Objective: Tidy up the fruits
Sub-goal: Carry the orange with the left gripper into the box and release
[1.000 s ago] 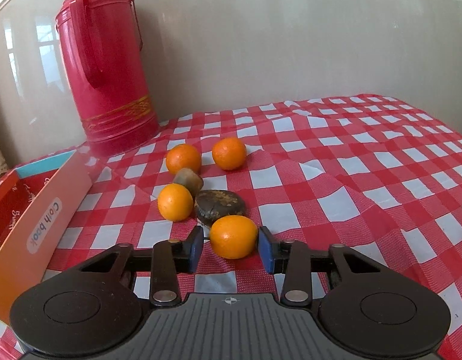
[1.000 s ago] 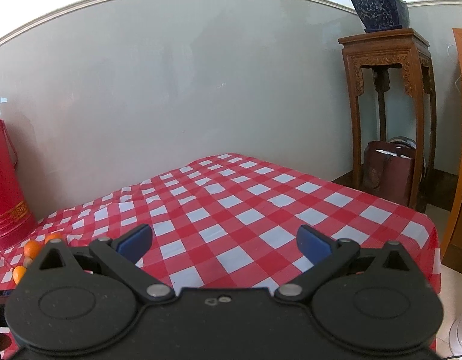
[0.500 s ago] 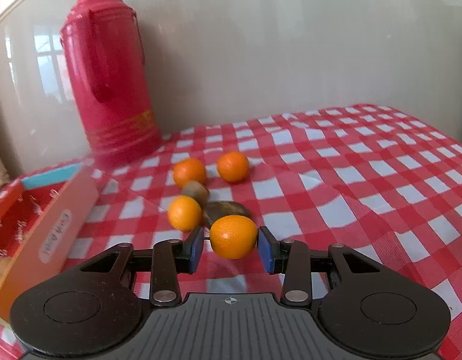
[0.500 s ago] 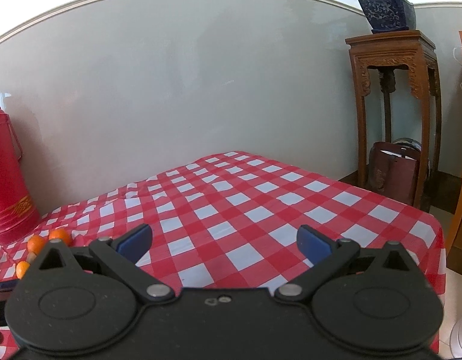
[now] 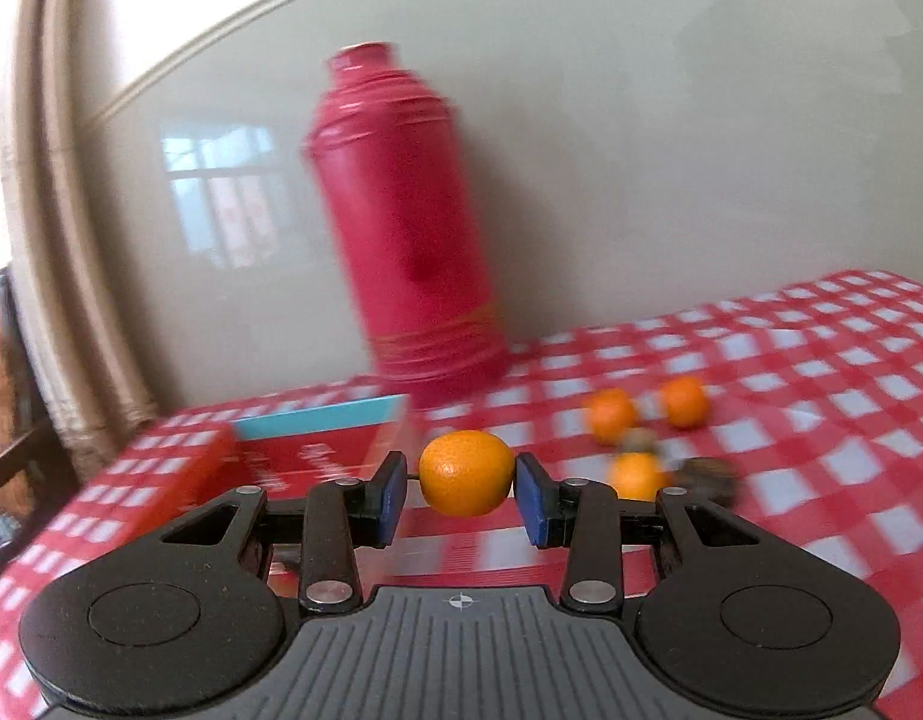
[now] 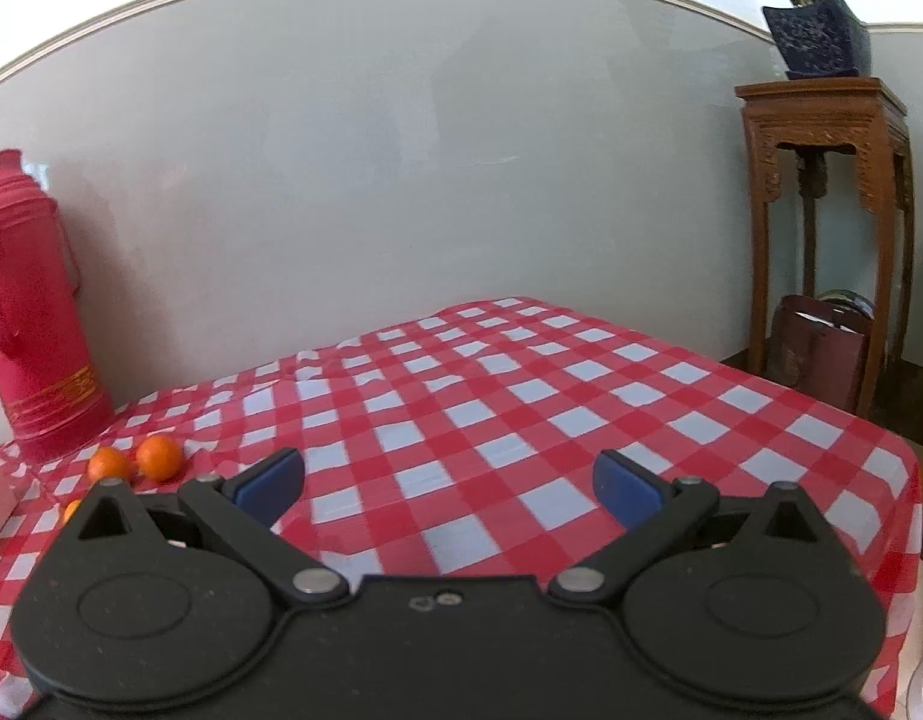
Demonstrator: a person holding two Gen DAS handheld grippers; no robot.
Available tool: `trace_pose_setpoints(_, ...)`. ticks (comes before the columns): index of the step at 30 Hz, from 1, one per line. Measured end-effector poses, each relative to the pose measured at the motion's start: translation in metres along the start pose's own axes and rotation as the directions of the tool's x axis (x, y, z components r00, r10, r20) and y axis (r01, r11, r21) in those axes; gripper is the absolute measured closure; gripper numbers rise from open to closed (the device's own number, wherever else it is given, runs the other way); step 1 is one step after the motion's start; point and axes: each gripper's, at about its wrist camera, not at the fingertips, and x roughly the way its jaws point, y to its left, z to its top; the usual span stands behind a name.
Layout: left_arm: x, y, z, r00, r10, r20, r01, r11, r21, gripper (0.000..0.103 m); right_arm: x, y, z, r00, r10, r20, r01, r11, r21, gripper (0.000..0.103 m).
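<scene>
Left gripper (image 5: 466, 491) pinching a mandarin (image 5: 466, 481) between blue pads, held up off the checkered tablecloth (image 5: 821, 420), in front of the open red box (image 5: 317, 450) at left. Three more mandarins (image 5: 610, 415) lying near right of the red thermos (image 5: 401, 222). Right gripper (image 6: 448, 483) spread wide, nothing between its fingers, over bare cloth.

Matte black handheld grippers, blue pads.
Round pivot discs, silver rivets on left gripper (image 5: 466, 489) and right gripper (image 6: 448, 483); ribbed grey housing.

left gripper (image 5: 466, 498) clamped, right gripper (image 6: 448, 483) spread wide
</scene>
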Motion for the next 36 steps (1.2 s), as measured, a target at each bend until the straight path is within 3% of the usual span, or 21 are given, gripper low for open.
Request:
trace_pose_setpoints(5, 0.018, 0.052, -0.01, 0.992, 0.111, -0.056, -0.113, 0.993, -0.044, 0.064, 0.001, 0.019, -0.003, 1.0, 0.027, -0.01, -0.028, 0.999, -0.04, 0.006)
trace_pose_setpoints(9, 0.041, 0.085, -0.02, 0.978, 0.156, -0.136, -0.168, 0.982, -0.085, 0.064, 0.002, 0.035, -0.007, 0.999, 0.043, -0.017, -0.044, 0.996, -0.077, 0.006)
trace_pose_setpoints(15, 0.072, 0.127, -0.037, 0.951, 0.158, -0.265, -0.211, 0.959, -0.188, 0.063, 0.003, 0.055, -0.01, 0.997, 0.072, -0.03, -0.074, 0.991, -0.107, 0.006)
trace_pose_setpoints(21, 0.082, 0.14, -0.047, 0.94, 0.131, -0.314, -0.207, 0.953, -0.222, 0.063, 0.001, 0.076, -0.013, 0.994, 0.103, -0.023, -0.105, 0.982, -0.159, 0.006)
trace_pose_setpoints(23, 0.083, 0.142, -0.047, 0.941, 0.127, -0.312, -0.202, 0.954, -0.221, 0.059, 0.002, 0.083, -0.014, 0.994, 0.11, -0.024, -0.113, 0.978, -0.173, 0.006)
trace_pose_setpoints(25, 0.079, 0.145, -0.048, 0.943, 0.124, -0.309, -0.202, 0.951, -0.235, 0.046, 0.003, 0.089, -0.015, 0.993, 0.118, -0.028, -0.122, 0.975, -0.186, 0.006)
trace_pose_setpoints(33, 0.036, 0.166, -0.054, 0.97, 0.095, -0.223, -0.162, 0.939, -0.302, 0.042, 0.003, 0.106, -0.017, 0.984, 0.176, -0.034, -0.18, 0.962, -0.204, 0.006)
trace_pose_setpoints(36, 0.017, 0.17, -0.055, 0.974, 0.119, -0.193, -0.173, 0.939, -0.296, 0.04, 0.002, 0.112, -0.018, 0.978, 0.204, -0.042, -0.208, 0.956, -0.205, 0.006)
